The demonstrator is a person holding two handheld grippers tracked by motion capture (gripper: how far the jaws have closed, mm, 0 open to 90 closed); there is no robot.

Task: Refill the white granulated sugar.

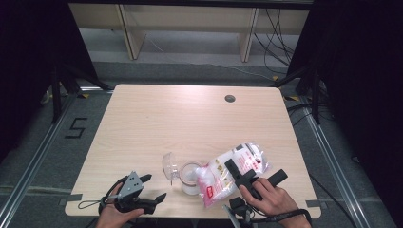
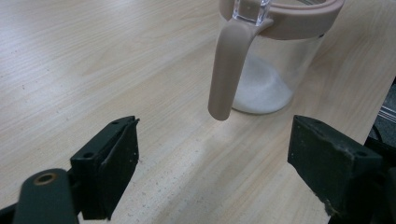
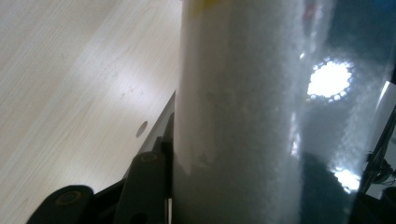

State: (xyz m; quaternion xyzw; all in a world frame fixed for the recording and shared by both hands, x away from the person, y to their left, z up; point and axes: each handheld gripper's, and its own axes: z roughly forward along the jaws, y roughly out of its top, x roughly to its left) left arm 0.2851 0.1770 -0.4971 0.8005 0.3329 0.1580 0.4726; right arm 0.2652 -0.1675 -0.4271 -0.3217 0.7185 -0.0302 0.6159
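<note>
A clear jar with a beige rim and a little white powder in it stands near the table's front edge, its clear lid flipped open to the left. In the left gripper view the jar is just ahead, with its beige handle hanging down. My left gripper rests open at the front left, nothing between its jaws. My right gripper is shut on a plastic bag of white granules with a red label. The bag lies tilted with its left end at the jar's rim. Seen close in the right gripper view, the bag presses against a black jaw.
The wooden table has a round cable hole at the back right. Its front edge runs close under both hands. Black curtains hang on both sides, and a wooden shelf frame stands behind.
</note>
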